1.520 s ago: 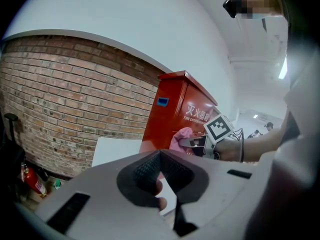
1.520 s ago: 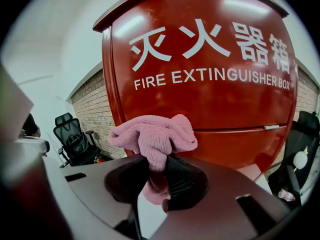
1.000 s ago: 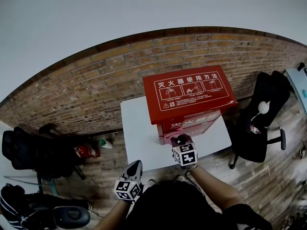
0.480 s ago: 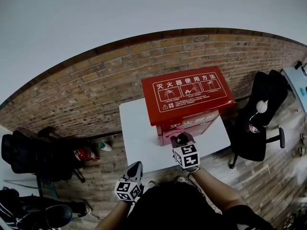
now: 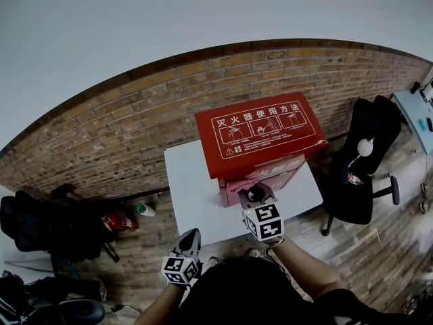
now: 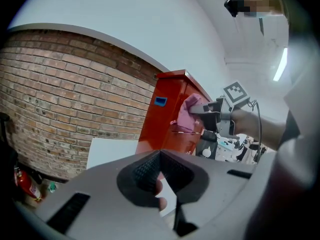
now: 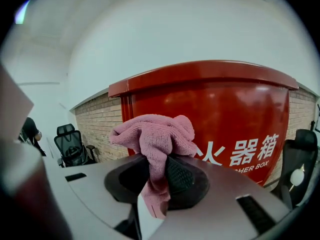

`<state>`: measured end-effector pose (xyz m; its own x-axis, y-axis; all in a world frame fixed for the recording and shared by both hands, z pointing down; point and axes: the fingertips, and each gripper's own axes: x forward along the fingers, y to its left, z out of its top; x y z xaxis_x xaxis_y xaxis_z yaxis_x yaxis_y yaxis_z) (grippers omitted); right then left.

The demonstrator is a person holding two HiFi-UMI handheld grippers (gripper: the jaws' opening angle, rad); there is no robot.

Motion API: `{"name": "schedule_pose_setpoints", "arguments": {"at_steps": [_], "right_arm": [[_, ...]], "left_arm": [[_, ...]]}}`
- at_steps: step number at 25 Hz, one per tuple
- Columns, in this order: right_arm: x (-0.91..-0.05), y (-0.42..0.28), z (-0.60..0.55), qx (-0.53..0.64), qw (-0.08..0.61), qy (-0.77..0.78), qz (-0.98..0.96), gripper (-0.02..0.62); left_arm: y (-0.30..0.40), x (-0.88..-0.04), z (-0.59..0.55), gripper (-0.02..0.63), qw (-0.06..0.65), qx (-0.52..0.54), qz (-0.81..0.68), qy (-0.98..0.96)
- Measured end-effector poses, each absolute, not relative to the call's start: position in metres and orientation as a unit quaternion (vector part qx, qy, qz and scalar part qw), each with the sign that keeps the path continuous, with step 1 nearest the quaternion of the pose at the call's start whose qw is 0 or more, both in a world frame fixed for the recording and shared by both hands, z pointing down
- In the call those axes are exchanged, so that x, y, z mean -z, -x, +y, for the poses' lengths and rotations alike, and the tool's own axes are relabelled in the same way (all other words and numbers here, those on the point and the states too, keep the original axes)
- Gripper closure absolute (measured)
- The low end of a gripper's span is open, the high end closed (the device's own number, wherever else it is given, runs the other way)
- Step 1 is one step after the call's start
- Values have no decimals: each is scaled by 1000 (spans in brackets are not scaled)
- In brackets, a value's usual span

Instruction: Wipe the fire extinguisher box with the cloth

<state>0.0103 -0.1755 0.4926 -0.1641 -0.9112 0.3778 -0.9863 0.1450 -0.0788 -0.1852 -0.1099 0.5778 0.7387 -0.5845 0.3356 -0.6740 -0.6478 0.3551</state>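
A red fire extinguisher box point(image 5: 260, 141) with white lettering stands on a white table point(image 5: 196, 195) against the brick wall. My right gripper point(image 5: 254, 193) is shut on a pink cloth point(image 5: 242, 181) and presses it to the box's front face, just under the lid's left end. In the right gripper view the cloth point(image 7: 155, 139) bunches out of the jaws of the right gripper point(image 7: 157, 166) in front of the box point(image 7: 225, 114). My left gripper point(image 5: 189, 239) hangs shut near my body, below the table edge. The left gripper view shows the left gripper point(image 6: 160, 156), the box point(image 6: 170, 119) and the cloth point(image 6: 189, 115).
A black office chair point(image 5: 362, 168) stands right of the table. On the floor at the left lie a small red extinguisher point(image 5: 116, 221), a green-and-white bottle point(image 5: 142, 210) and dark chairs point(image 5: 40, 229). The brick wall point(image 5: 135, 134) runs behind the box.
My right gripper has moved the cloth up the box's front face, from its lower left toward the lid. The left gripper has stayed put.
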Motion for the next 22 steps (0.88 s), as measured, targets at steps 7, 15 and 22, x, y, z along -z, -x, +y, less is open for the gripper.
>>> {"name": "schedule_pose_setpoints", "arguments": {"at_steps": [7,15,22], "right_arm": [[-465,-9,-176,-144,106,-642,-745,502],[-437,-8,-176,-124,90,-661,-735,500],[-419,-9,-177,-118,72,-686,-715,500]], "left_arm": [[189,-581,-113,589,229,-95,-344,-906],[197,-583,-116,589,232,-95,-329,-911],[215,-589,-116,589,237,-95,-315,-914]]}}
